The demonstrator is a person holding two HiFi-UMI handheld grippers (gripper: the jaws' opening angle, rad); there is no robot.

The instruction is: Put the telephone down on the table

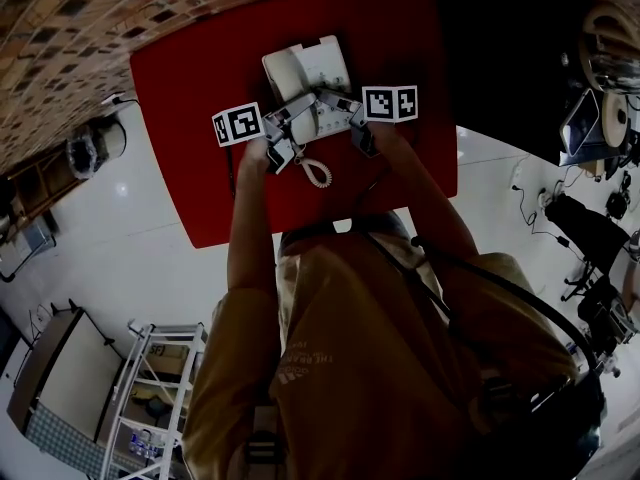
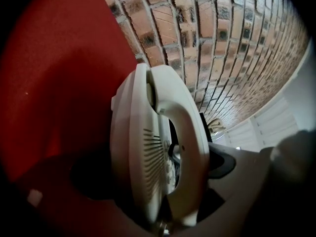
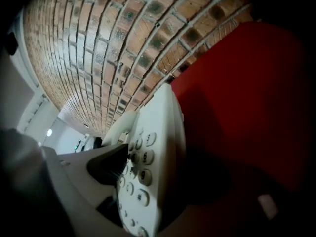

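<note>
Two grippers, your left gripper [image 1: 288,131] and right gripper [image 1: 347,118], had fingers clenched on the near end of the telephone [image 1: 303,70]; its long axis ran forward from them, with the table [image 1: 190,118] beneath.

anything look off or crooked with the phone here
Nothing looks damaged or spilled. The telephone is clamped by the left gripper and right gripper, handset seated on its base. Only its coiled cord trails loose over the red table toward the person.
</note>
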